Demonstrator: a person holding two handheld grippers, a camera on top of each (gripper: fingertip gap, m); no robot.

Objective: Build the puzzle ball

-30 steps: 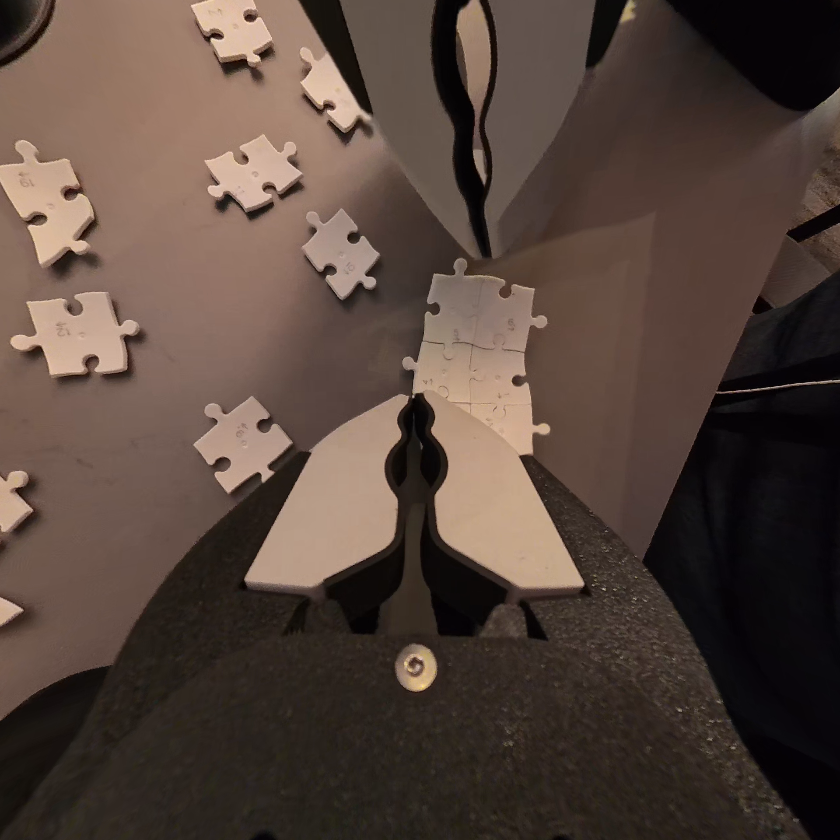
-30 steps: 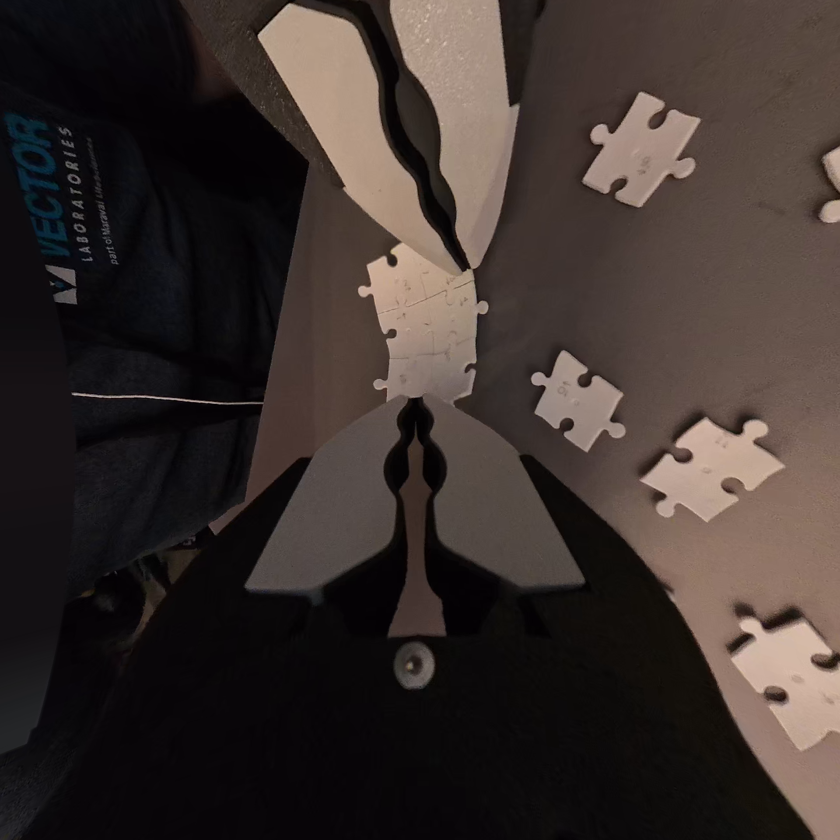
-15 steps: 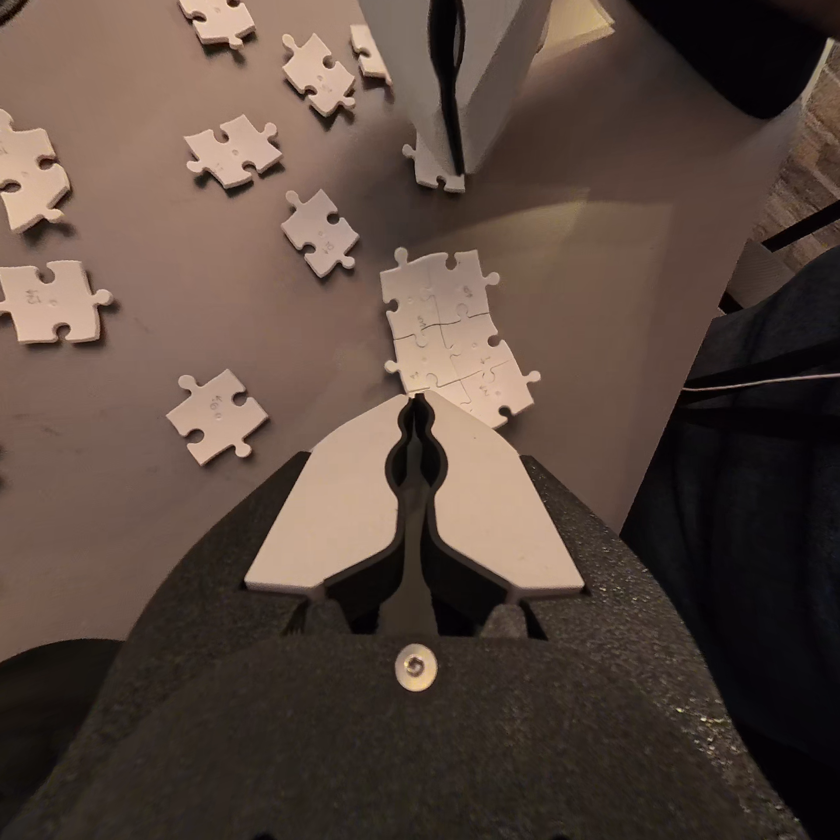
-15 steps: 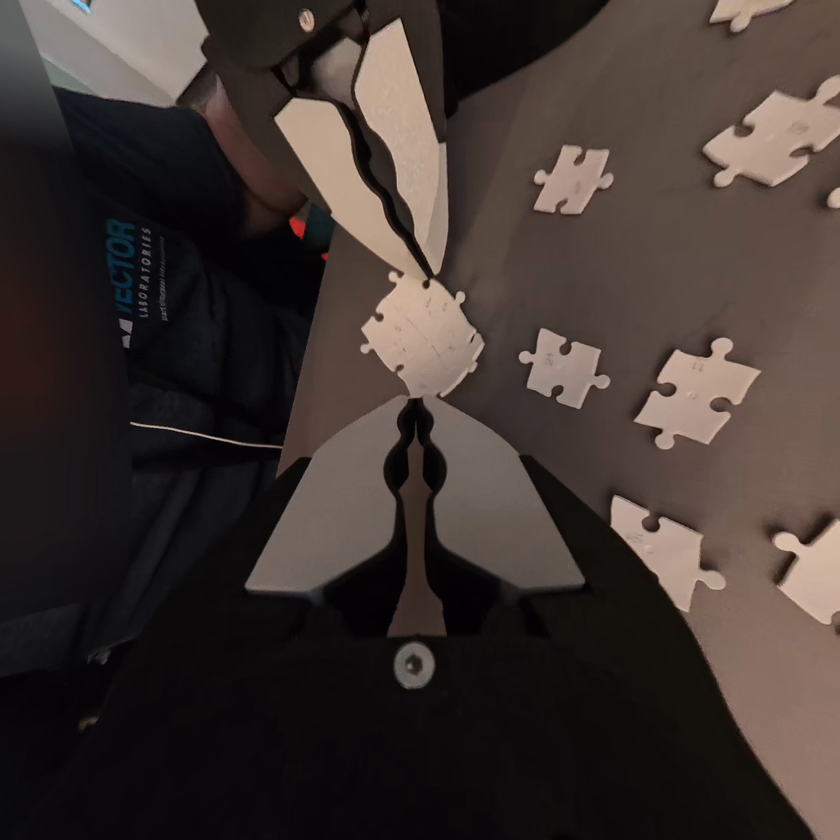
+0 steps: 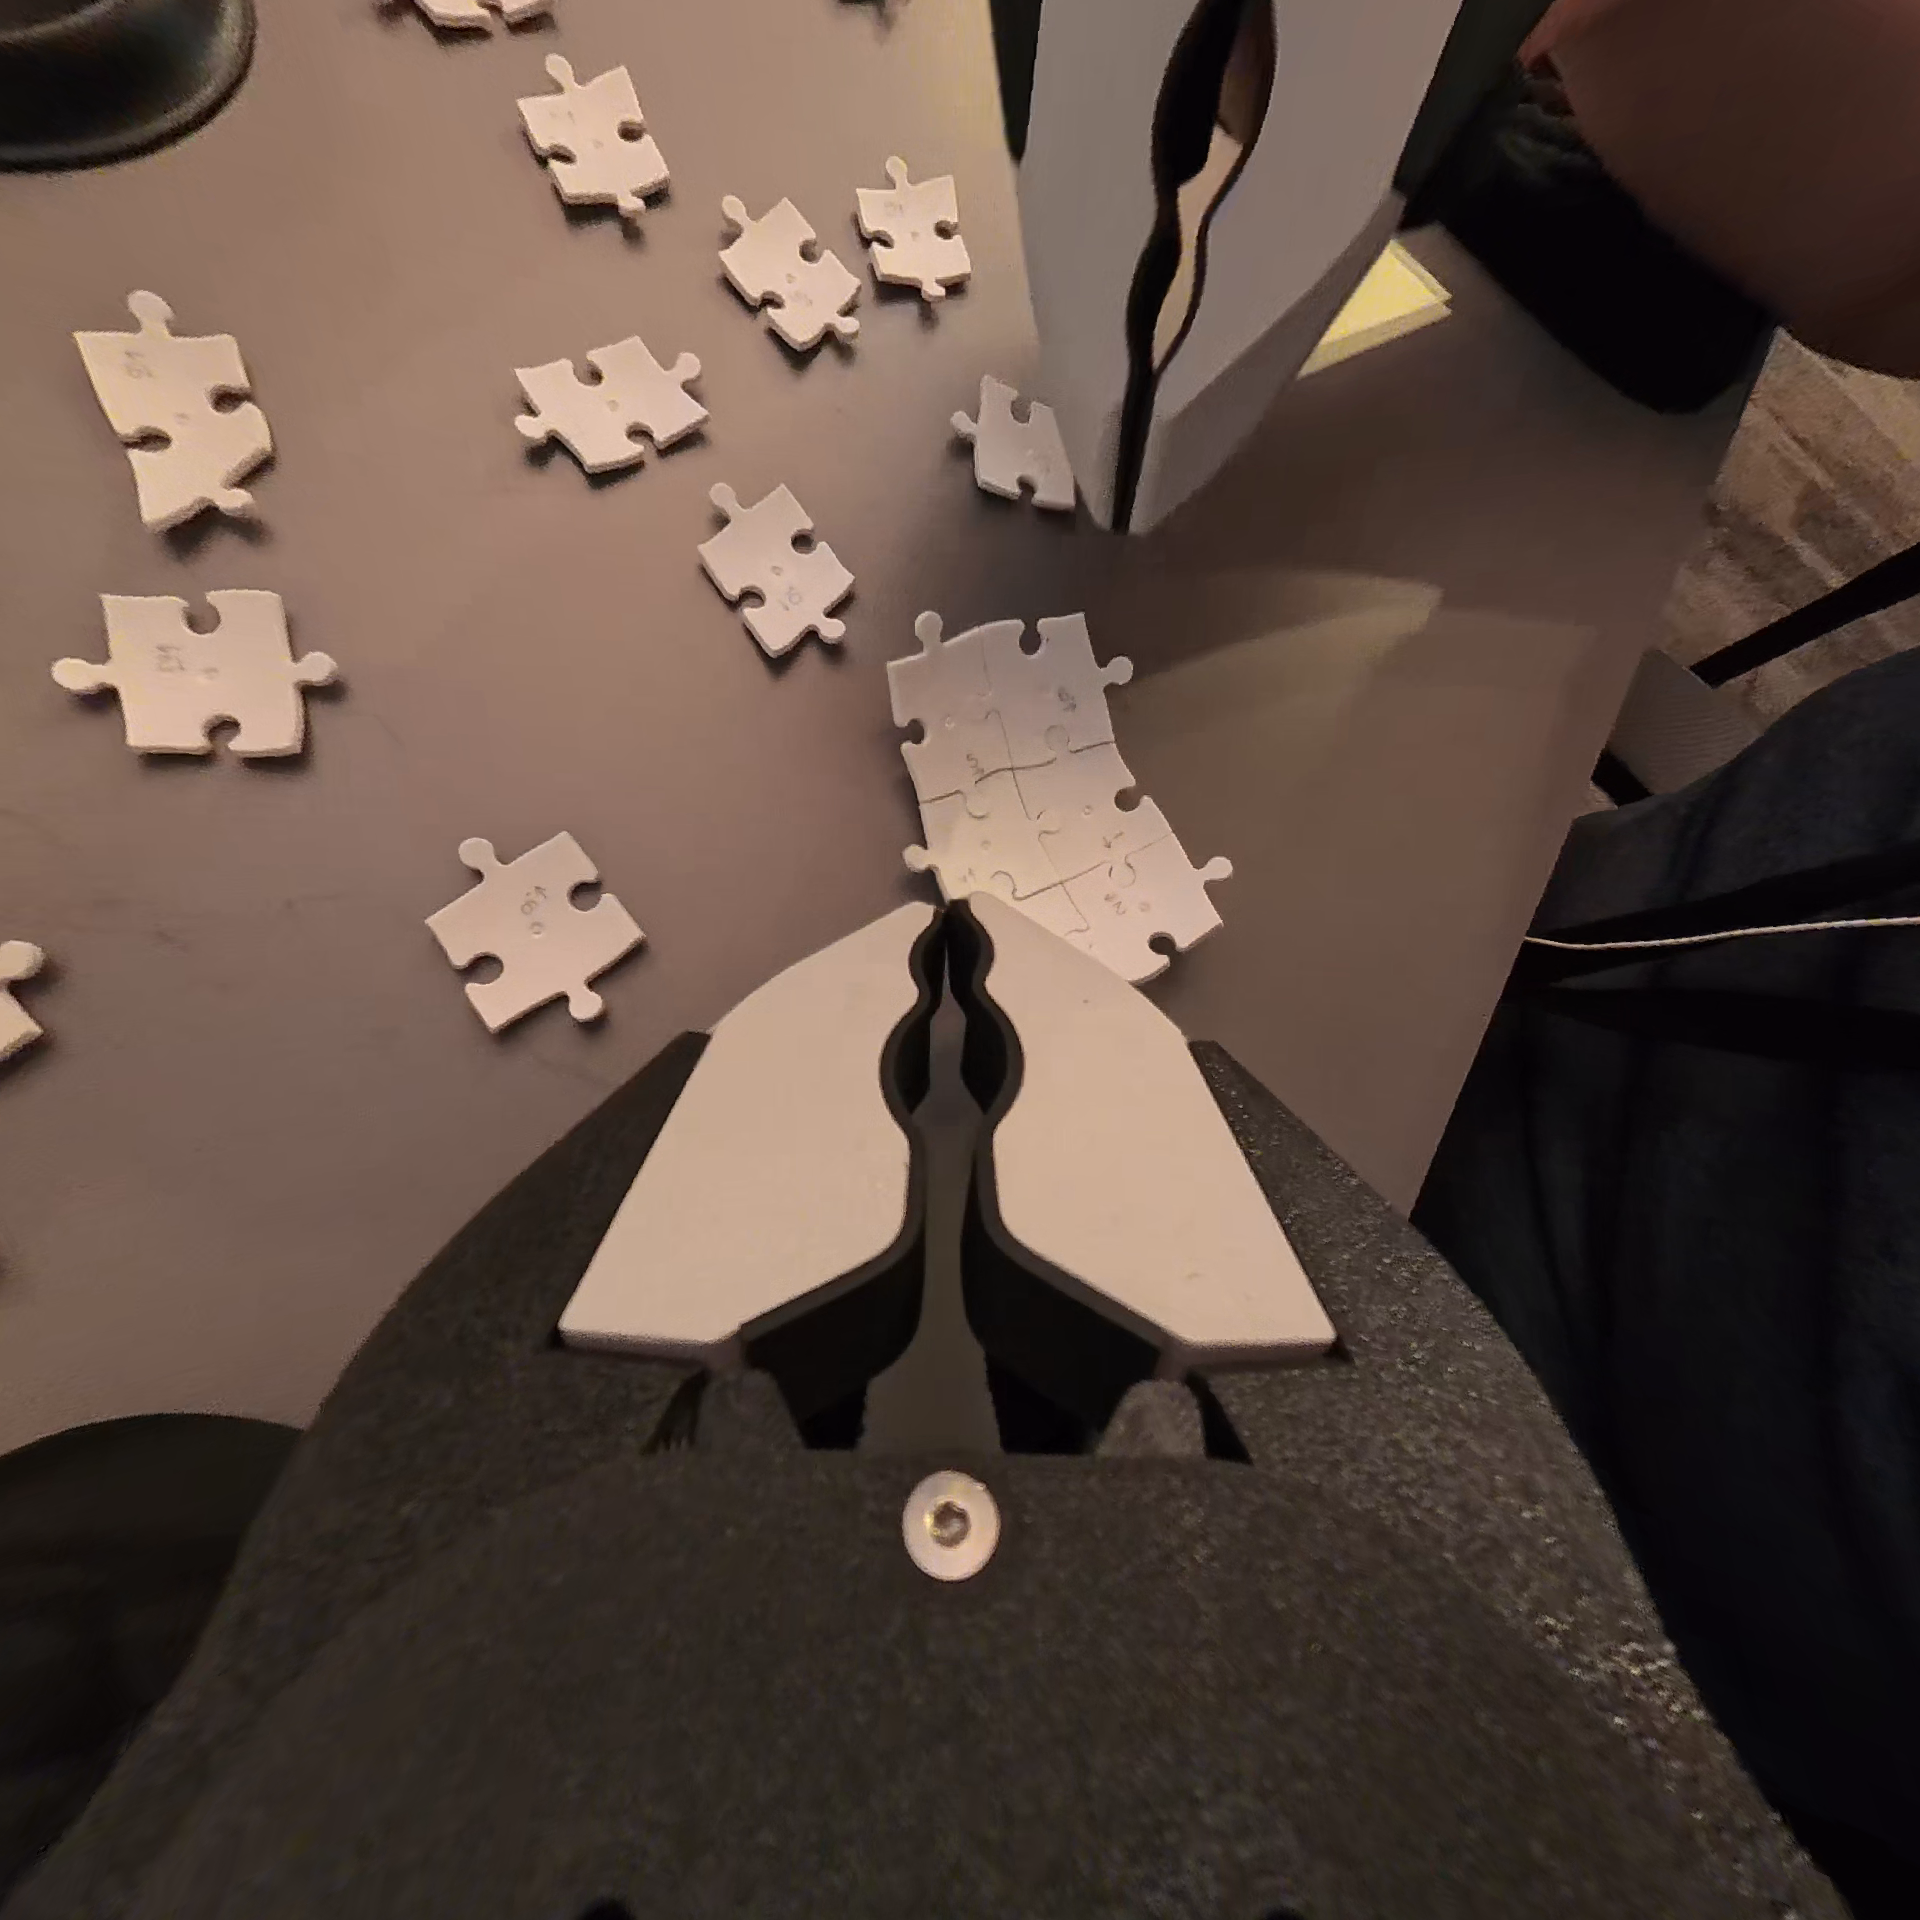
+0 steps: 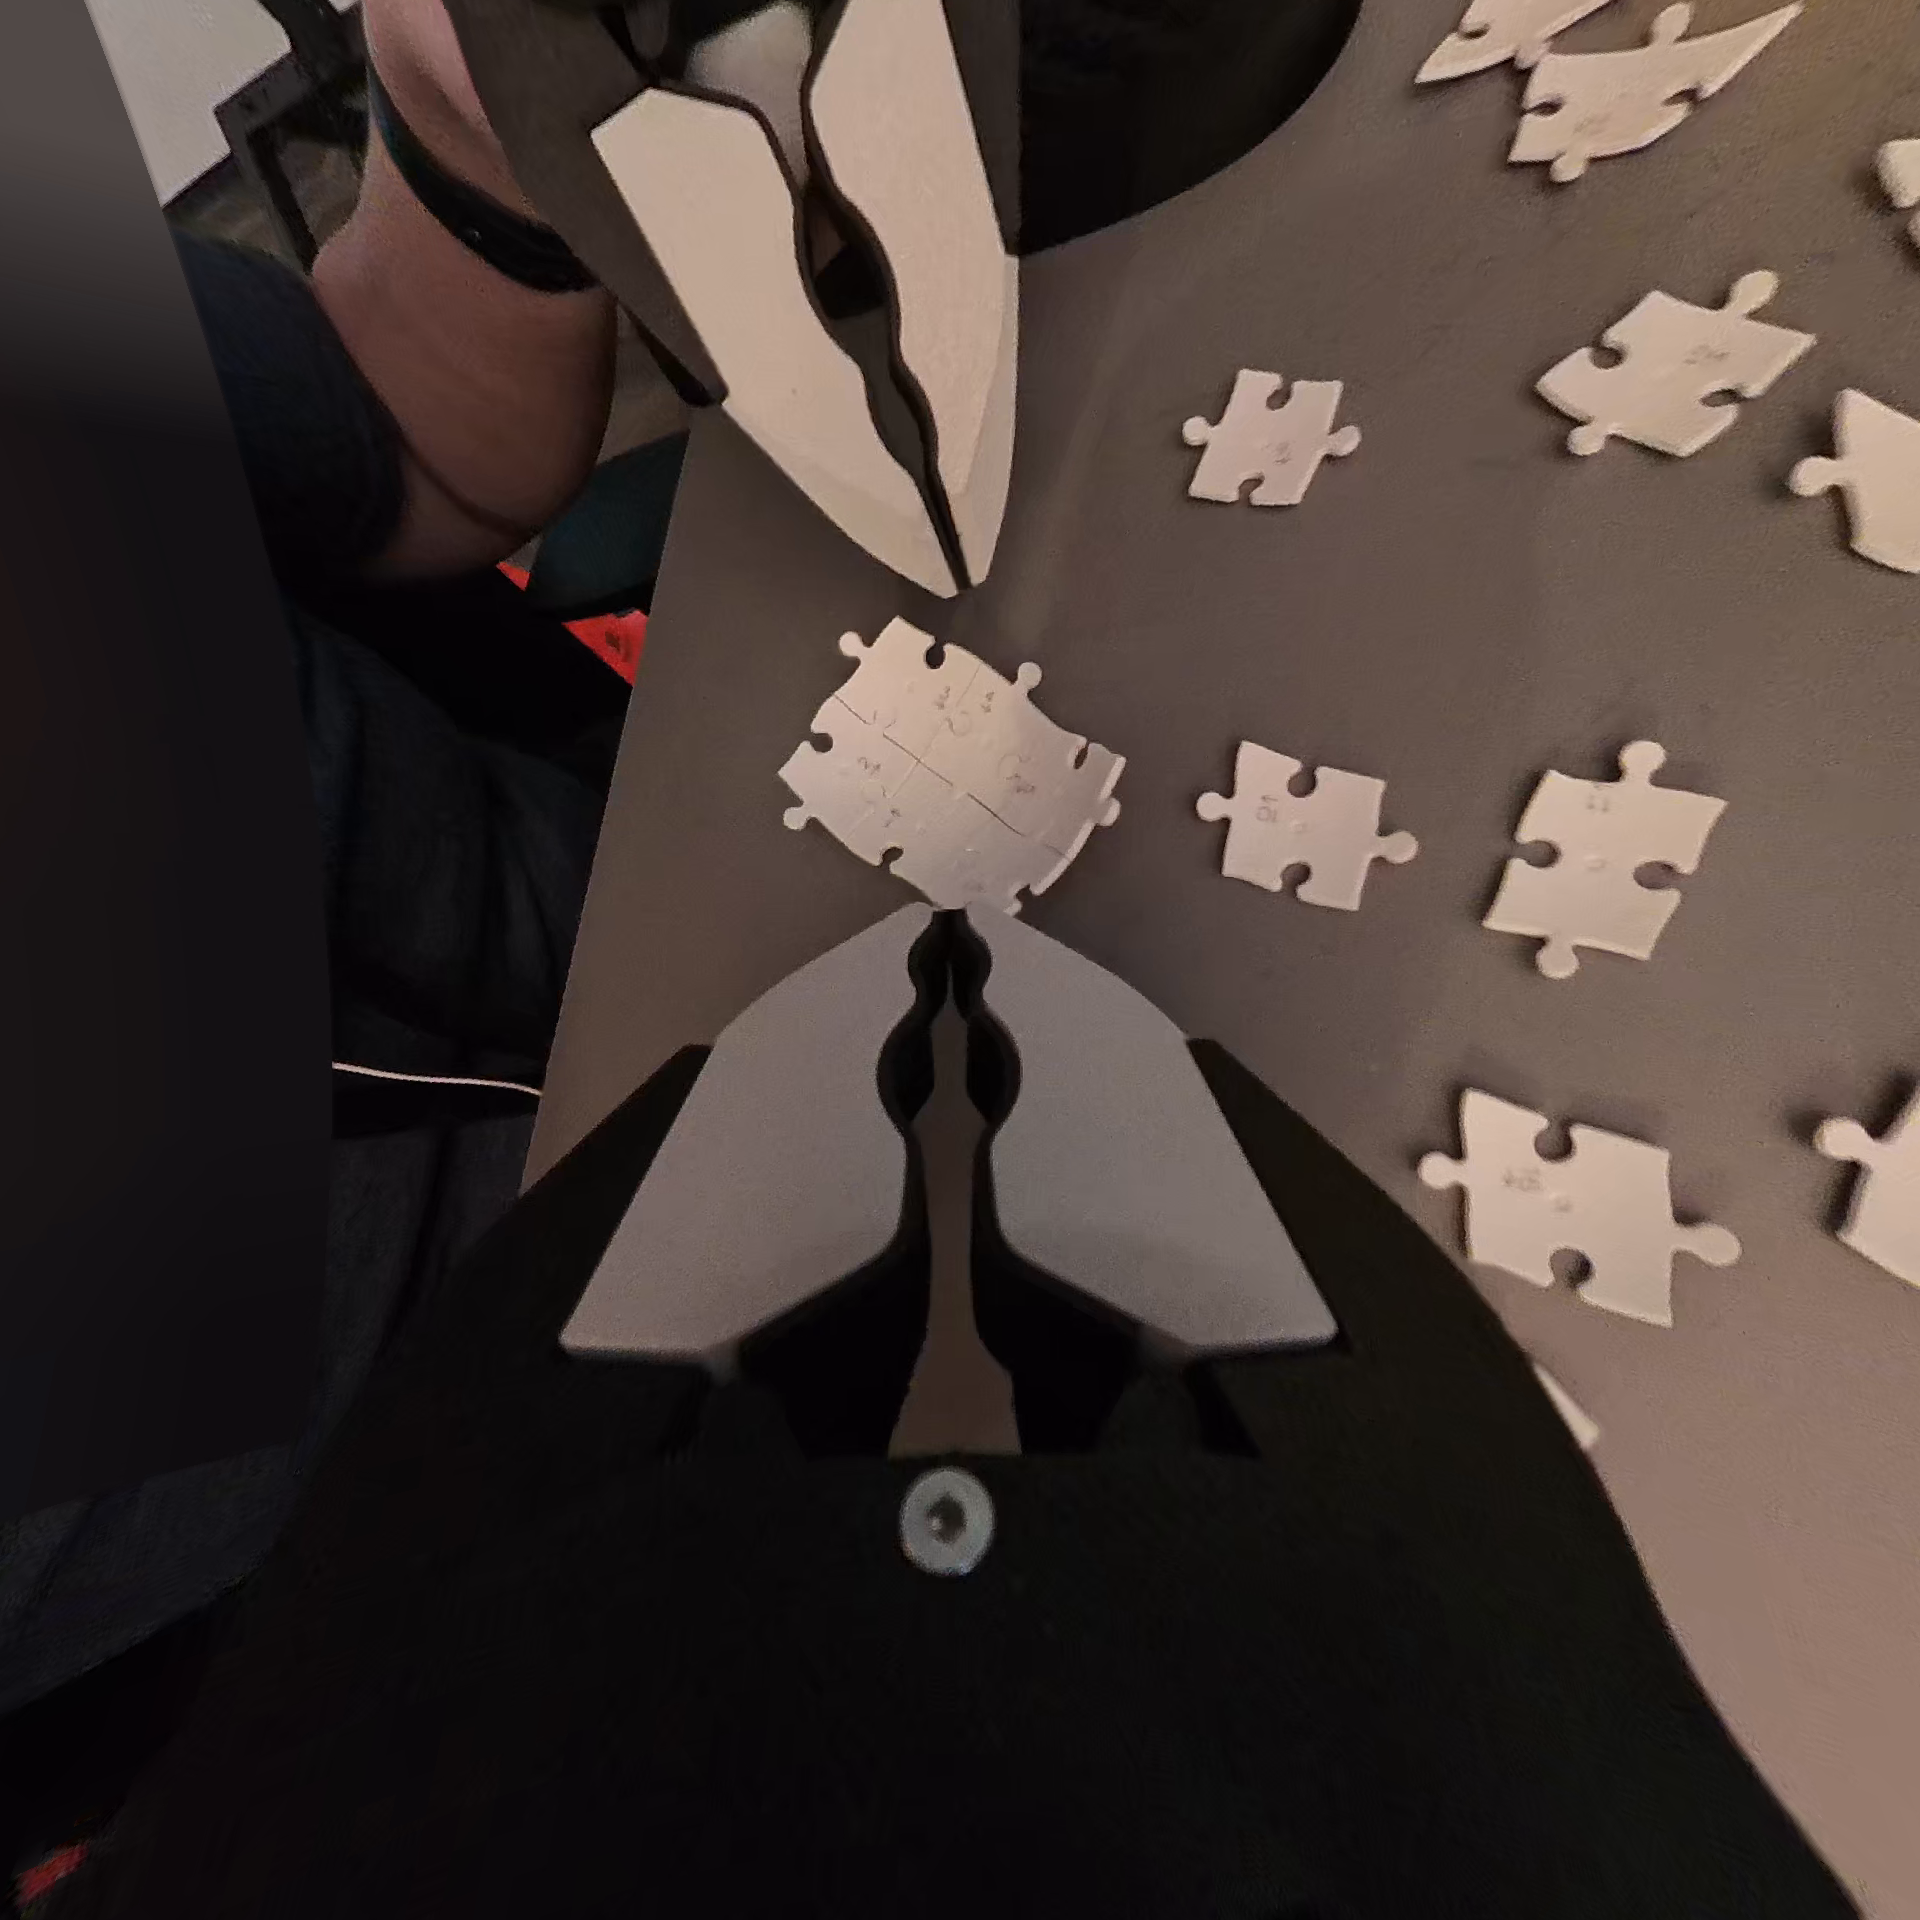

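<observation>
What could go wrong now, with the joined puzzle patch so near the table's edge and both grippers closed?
1. The joined patch sits close to the table edge. A nudge from the right gripper or the left gripper might slide it off.
2. The patch is curved, so pressing on it may open its seams.
3. A loose piece lies close by and could be knocked.

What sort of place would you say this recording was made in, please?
Probably an indoor desk or lab workstation. A plain grey table holds scattered white puzzle pieces and a joined puzzle section, a person in dark clothing sits at its edge, and carpet-like floor shows beyond.
</observation>
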